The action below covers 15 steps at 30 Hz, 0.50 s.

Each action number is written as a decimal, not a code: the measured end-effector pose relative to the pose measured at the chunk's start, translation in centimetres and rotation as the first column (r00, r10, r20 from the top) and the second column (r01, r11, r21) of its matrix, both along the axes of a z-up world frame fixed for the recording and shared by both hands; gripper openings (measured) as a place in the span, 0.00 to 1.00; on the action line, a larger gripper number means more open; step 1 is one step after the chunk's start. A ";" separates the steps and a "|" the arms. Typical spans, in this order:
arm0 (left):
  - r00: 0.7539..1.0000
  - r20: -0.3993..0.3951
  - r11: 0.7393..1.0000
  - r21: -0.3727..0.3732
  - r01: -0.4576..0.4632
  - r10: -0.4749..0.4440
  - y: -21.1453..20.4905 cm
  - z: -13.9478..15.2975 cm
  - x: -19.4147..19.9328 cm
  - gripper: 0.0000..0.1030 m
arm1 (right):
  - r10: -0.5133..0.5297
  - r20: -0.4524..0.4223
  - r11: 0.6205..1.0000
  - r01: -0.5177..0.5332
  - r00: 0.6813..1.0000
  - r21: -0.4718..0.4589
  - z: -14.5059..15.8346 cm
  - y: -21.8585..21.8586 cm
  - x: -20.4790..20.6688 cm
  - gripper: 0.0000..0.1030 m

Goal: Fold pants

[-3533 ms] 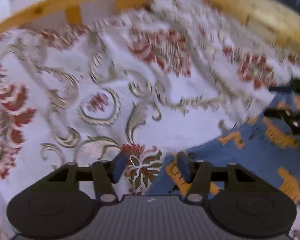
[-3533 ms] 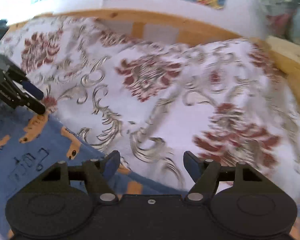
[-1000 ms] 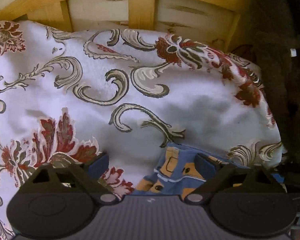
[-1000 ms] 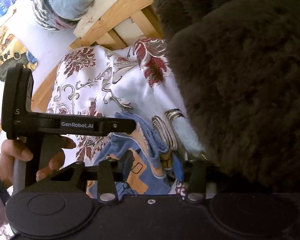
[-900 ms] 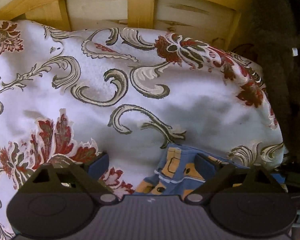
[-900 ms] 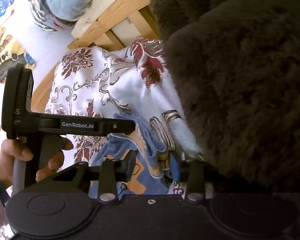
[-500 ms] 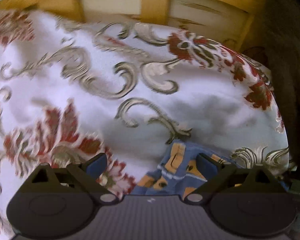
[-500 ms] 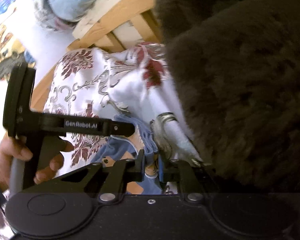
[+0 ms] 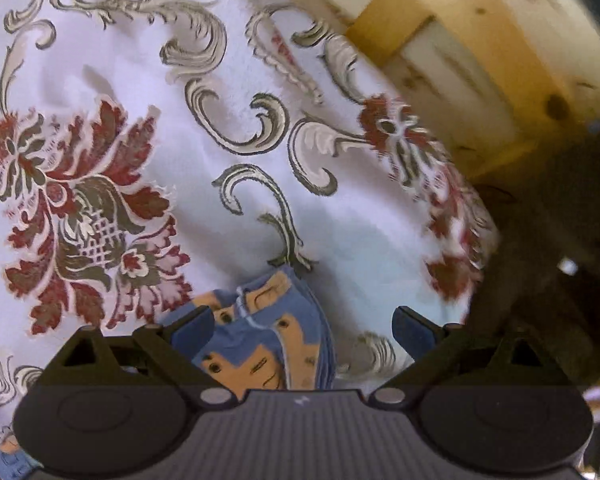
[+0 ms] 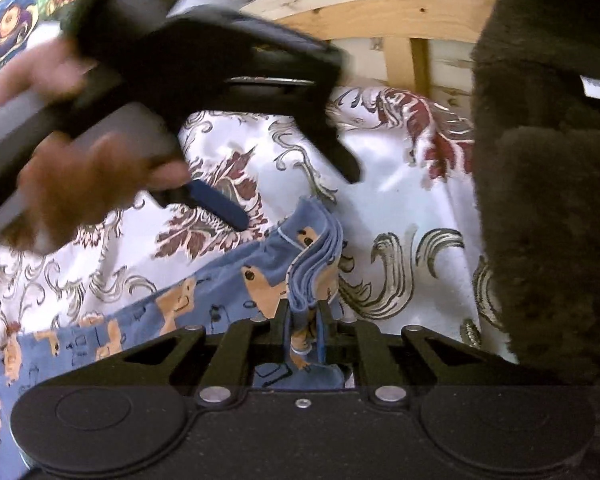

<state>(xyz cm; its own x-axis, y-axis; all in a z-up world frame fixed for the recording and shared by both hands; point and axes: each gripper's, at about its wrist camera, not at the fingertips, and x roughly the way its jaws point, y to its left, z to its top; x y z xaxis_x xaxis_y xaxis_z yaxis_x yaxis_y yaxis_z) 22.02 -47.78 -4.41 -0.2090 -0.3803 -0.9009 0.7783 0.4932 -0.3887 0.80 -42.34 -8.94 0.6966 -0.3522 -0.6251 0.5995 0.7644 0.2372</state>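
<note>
Right gripper (image 10: 303, 334): jaws clenched on a bunched edge of the blue pants (image 10: 204, 300), lower centre of frame. Left gripper (image 9: 302, 326): jaws spread wide, pants (image 9: 260, 336) between them on floral bedspread (image 9: 140, 80). Wooden frame (image 9: 480, 40), upper right.

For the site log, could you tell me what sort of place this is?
Probably a home bedroom: a white floral-patterned bedspread lies against a slatted pale wooden bed frame, with blue animal-print pants on it.
</note>
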 end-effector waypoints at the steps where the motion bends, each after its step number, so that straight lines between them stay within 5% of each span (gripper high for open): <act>1: 1.000 0.019 1.000 0.027 -0.001 0.000 -0.7 -0.3 -0.3 0.94 | 0.009 -0.006 1.000 -0.009 1.000 -0.004 0.0 0.1 0.1 0.12; 5: 0.994 0.103 0.989 0.148 0.025 -0.041 -3.0 -1.5 -1.8 0.86 | 0.054 -0.026 0.998 -0.054 0.998 -0.030 -0.2 0.8 0.9 0.12; 10: 0.991 0.135 0.976 0.217 -0.036 0.006 -3.1 -2.2 -1.8 0.67 | 0.096 -0.047 0.994 -0.099 0.994 -0.048 -0.2 1.5 1.3 0.12; 15: 0.991 0.133 0.963 0.264 -0.061 0.027 -2.2 -1.8 -1.0 0.63 | 0.110 -0.060 0.992 -0.114 0.992 -0.051 -0.2 1.7 1.5 0.12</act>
<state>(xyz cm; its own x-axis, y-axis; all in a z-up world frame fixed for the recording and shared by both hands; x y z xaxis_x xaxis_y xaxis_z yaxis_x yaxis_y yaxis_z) 21.03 -50.00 -6.21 -0.0744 -0.1287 -0.9889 0.7880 0.6002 -0.1374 2.32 -40.65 -9.10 0.6976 -0.3087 -0.6466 0.5206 0.8384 0.1614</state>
